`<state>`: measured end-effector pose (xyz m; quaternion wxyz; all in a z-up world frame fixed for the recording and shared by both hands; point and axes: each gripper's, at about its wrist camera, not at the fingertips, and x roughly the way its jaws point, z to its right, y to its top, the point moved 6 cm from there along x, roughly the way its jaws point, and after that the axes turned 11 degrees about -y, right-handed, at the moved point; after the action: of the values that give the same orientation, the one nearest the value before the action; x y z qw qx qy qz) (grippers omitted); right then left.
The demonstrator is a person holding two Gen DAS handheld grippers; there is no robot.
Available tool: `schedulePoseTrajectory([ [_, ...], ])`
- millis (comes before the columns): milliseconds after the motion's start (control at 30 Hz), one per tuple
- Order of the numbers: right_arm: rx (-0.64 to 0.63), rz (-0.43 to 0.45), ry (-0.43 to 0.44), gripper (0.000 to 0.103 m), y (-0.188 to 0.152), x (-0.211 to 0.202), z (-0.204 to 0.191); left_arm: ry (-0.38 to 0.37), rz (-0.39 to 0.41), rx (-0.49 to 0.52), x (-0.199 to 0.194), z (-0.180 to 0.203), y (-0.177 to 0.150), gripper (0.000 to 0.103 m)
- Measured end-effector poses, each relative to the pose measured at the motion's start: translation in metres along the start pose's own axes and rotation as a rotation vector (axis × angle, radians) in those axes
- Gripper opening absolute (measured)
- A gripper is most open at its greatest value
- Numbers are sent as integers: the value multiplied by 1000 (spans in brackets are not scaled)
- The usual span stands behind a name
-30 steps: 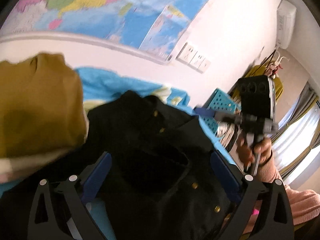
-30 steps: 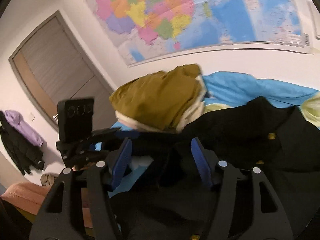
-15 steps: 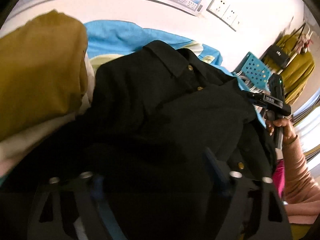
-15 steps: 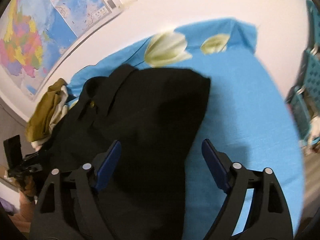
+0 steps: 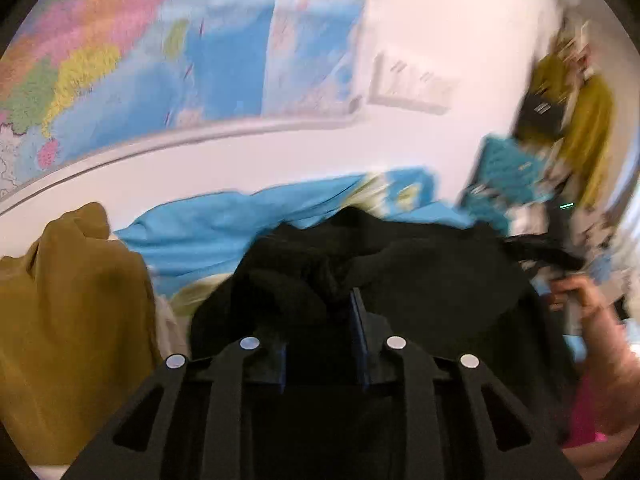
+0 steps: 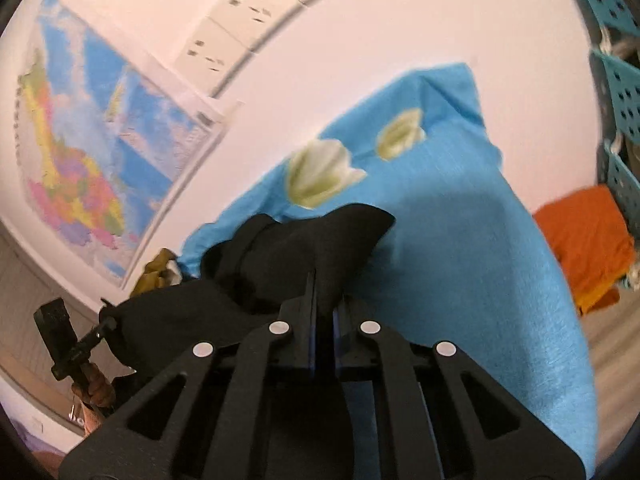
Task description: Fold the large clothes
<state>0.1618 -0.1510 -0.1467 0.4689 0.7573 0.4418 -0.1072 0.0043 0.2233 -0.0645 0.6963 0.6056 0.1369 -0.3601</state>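
Now that my right tongs [image 6: 324,300], spread a second ago, pinch the black garment [image 6: 304,248] on the blue sheet [image 6: 460,240] and my left tongs [image 5: 320,320] are closing on its bunched cloth, I can lift it to fold.

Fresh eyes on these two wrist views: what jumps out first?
The black garment, bunched mid-frame on the blue flowered sheet: the right tongs are shut on a fold of it, and the left tongs are closing with the cloth between them. Next, the colourful wall map above, and the mustard clothing pile at the left view's left.
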Motion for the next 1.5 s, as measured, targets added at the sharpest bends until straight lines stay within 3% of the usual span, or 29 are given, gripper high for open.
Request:
schedulePoseTrajectory([
  [133, -19, -26, -77, 8, -10, 10, 6, 36, -214, -130, 57, -39, -38, 27],
  [200, -44, -22, -147, 22, -12, 7, 5, 49, -237, -155, 60, -47, -49, 50],
  [267, -76, 26, -209, 27, -9, -7, -1, 7, -213, -185, 52, -48, -50, 50],
  [367, -182, 120, -254, 34, -7, -36, -30, 3, -177, -182, 29, -43, -47, 65],
  [433, -268, 144, -203, 38, -12, -48, -63, 55, -133, -139, 7, -39, -42, 76],
  [500, -389, 114, -117, 57, -27, -48, -110, 69, -92, -102, -16, -32, -41, 78],
  [667, -630, -55, 79, 57, -82, -4, -208, 172, -49, -78, -80, -43, -54, 79],
  [800, -755, -185, 161, 55, -125, 42, -265, 271, -43, -99, -122, -68, -74, 80],
  [867, -793, -227, 182, 55, -140, 59, -284, 313, -49, -114, -141, -82, -87, 80],
  [1000, -849, -291, 173, 53, -166, 89, -304, 315, -95, -147, -154, -104, -118, 81],
  [1133, -890, -339, 133, 37, -178, 103, -300, 332, -161, -167, -150, -125, -148, 81],
  [1167, -893, -343, 122, 32, -178, 102, -297, 327, -176, -181, -146, -130, -153, 79],
  [1233, -898, -356, 111, 4, -178, 94, -291, 299, -216, -215, -140, -141, -167, 65],
  [1300, -899, -343, 103, 3, -175, 85, -286, 259, -245, -237, -136, -146, -179, 30],
  [1367, -895, -339, 78, 6, -172, 76, -281, 221, -248, -266, -135, -150, -186, 13],
  [1433, -869, -334, 109, 8, -170, 65, -283, 208, -221, -273, -140, -150, -186, 7],
  [1467, -856, -331, 128, 13, -170, 60, -287, 200, -198, -273, -144, -149, -185, 5],
  [1500, -851, -314, 148, 26, -170, 52, -294, 187, -175, -278, -149, -148, -183, 5],
])
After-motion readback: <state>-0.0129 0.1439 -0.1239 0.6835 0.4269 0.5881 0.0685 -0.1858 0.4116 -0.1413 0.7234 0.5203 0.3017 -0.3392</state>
